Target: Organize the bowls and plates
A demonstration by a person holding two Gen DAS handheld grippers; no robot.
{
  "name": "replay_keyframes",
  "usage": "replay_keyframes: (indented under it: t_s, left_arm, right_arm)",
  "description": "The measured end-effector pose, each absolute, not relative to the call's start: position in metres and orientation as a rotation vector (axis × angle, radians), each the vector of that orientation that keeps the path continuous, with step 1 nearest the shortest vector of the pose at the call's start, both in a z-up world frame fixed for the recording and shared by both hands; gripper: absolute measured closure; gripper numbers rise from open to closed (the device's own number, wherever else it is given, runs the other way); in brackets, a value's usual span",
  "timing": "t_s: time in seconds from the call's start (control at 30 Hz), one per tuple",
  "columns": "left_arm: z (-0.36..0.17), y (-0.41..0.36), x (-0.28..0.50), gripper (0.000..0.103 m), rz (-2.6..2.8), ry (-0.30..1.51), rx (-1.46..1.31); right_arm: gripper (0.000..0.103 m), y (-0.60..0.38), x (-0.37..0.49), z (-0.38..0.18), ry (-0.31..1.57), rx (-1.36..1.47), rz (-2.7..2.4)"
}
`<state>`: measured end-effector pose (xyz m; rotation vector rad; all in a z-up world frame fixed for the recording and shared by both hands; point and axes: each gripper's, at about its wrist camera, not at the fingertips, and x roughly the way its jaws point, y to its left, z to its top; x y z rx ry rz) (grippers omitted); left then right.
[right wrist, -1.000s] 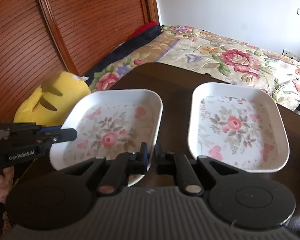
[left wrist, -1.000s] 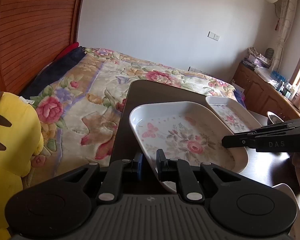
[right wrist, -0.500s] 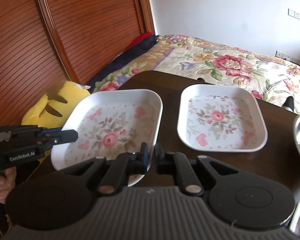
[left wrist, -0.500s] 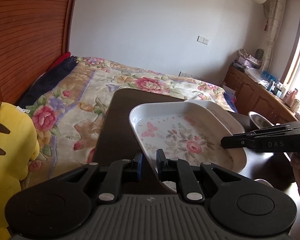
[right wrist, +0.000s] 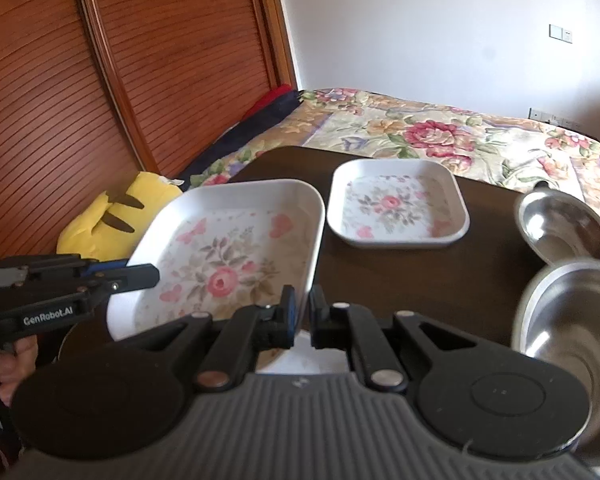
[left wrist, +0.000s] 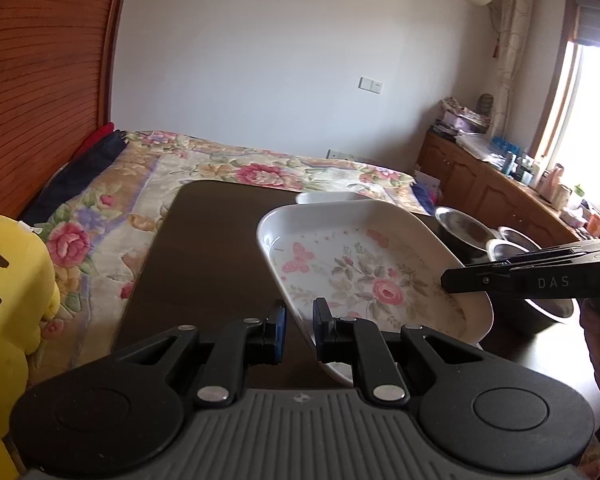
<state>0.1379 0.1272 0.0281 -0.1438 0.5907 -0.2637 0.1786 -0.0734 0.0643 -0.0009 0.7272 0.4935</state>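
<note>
Lifted floral plate (right wrist: 236,256) higher; left claw (left wrist: 299,322) "GenRobot.AI", right claw (right wrist: 303,312) "DAS", both pinching rim

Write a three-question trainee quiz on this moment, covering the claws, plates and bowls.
1. True or false: the left claw and the right claw are clamped on two different plates.
2. How many steel bowls show in the right wrist view? A) one B) two C) four
3. Fill in: the yellow plush toy lies on the ___ claw's side of the large floral plate.

Key
1. False: both claws grip the same large floral plate, at opposite rims.
2. B
3. left
</note>
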Motion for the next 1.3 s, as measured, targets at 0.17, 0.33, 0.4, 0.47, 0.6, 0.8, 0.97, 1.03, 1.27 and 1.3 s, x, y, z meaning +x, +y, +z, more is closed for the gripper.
replay_keyframes:
  t_s: [0.17,0.33,0.4,0.47,0.6,0.8,0.97,1.03,1.27,1.3]
  left_arm:
    - [0.028,0.111,0.109,0.061,-0.28,0.585,-0.134]
    - [0.022,0.101,0.098,0.062,-0.311,0.586,-0.144]
    - [0.02,0.096,0.096,0.062,-0.316,0.591,-0.139]
    - [0.021,0.092,0.094,0.062,-0.322,0.589,-0.127]
    - [0.021,0.09,0.095,0.062,-0.331,0.588,-0.116]
    - [0.016,0.09,0.094,0.062,-0.334,0.595,-0.12]
    - [0.01,0.09,0.094,0.062,-0.339,0.61,-0.132]
    - [0.008,0.09,0.094,0.062,-0.339,0.614,-0.13]
    - [0.002,0.087,0.099,0.061,-0.336,0.632,-0.126]
    - [0.001,0.086,0.099,0.061,-0.336,0.634,-0.127]
  right_arm:
    - [0.094,-0.091,0.149,0.064,0.701,0.008,0.491]
    - [0.094,-0.109,0.136,0.054,0.695,0.046,0.497]
    - [0.094,-0.114,0.131,0.048,0.697,0.059,0.493]
    - [0.094,-0.117,0.127,0.044,0.701,0.065,0.493]
    - [0.094,-0.12,0.118,0.037,0.709,0.083,0.498]
    - [0.094,-0.121,0.109,0.032,0.714,0.077,0.508]
    - [0.094,-0.121,0.107,0.034,0.721,0.069,0.507]
    - [0.094,-0.12,0.107,0.034,0.727,0.069,0.505]
    - [0.094,-0.119,0.108,0.031,0.744,0.067,0.493]
    - [0.094,-0.119,0.108,0.031,0.745,0.066,0.491]
